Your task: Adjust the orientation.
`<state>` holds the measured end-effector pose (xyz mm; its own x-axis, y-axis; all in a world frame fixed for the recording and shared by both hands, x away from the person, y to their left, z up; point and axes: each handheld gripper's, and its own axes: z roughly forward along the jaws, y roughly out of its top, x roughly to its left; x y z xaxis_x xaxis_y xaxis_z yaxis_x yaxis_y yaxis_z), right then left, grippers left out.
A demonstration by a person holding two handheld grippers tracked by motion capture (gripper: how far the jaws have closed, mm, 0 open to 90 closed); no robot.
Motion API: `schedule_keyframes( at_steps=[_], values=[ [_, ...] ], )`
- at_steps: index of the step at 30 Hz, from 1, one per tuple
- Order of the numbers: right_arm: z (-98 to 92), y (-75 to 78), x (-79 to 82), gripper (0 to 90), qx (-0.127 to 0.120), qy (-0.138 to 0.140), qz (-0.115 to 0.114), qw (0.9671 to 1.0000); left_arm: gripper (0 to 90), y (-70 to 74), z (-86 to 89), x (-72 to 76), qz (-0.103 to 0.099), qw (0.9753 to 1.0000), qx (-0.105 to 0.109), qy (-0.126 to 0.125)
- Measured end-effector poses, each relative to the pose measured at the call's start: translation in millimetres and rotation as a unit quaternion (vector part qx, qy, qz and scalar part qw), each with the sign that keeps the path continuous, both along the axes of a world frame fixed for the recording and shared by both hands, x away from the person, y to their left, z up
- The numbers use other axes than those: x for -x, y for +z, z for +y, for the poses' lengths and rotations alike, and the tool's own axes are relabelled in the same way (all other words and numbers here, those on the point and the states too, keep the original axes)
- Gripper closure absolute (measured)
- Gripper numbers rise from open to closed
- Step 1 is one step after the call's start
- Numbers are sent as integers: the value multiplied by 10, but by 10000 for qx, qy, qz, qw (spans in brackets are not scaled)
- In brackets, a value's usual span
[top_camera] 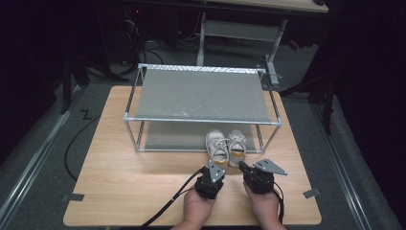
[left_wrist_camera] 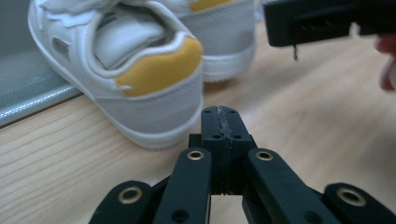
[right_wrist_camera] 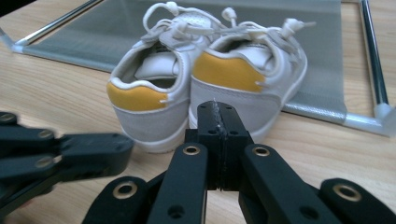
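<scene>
A pair of small white shoes with yellow heel patches stands with toes on the lower shelf of a metal rack (top_camera: 203,120) and heels on the wooden table. The left shoe (top_camera: 216,148) (left_wrist_camera: 135,70) (right_wrist_camera: 149,100) and the right shoe (top_camera: 237,147) (right_wrist_camera: 245,77) sit side by side. My left gripper (top_camera: 209,168) (left_wrist_camera: 221,114) is shut and empty just behind the left shoe's heel. My right gripper (top_camera: 242,166) (right_wrist_camera: 217,112) is shut and empty just behind the right shoe's heel, apart from it.
The rack has a grey upper shelf (top_camera: 201,94) over the shoes' toes and metal posts at its corners. The wooden table (top_camera: 129,182) has bare room at the left and front. Cables (top_camera: 163,206) trail from the grippers toward the front edge.
</scene>
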<state>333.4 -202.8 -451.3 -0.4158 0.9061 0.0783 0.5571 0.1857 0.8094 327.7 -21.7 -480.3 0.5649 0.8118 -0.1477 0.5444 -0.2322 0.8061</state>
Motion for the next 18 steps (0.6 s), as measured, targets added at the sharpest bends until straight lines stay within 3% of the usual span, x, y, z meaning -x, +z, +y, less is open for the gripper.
schedule_keyframes(
  at_steps=[2, 4, 8, 13, 14, 18],
  values=[
    [49, 3, -11, 900, 91, 2, -53, 9999, 900, -9, 9, -44, 21, 10000, 0, 58],
    [103, 6, -38, 900, 234, 37, -89, 9997, 900, 10, 20, -41, -134, 9999, -54, 64],
    [142, -36, -95, 900, 263, 44, -27, 9996, 900, 57, 79, -55, -223, 9996, -109, 102],
    [113, -56, -104, 900, 222, 30, 19, 9997, 900, 113, 136, -94, -306, 9992, -40, 239],
    [88, -62, -101, 900, 166, 25, 35, 9999, 900, 113, 106, -111, -319, 9991, -180, 189],
    [46, -49, -90, 900, 65, -41, 23, 10000, 900, 143, 60, -140, -345, 9990, -201, 212]
  ],
)
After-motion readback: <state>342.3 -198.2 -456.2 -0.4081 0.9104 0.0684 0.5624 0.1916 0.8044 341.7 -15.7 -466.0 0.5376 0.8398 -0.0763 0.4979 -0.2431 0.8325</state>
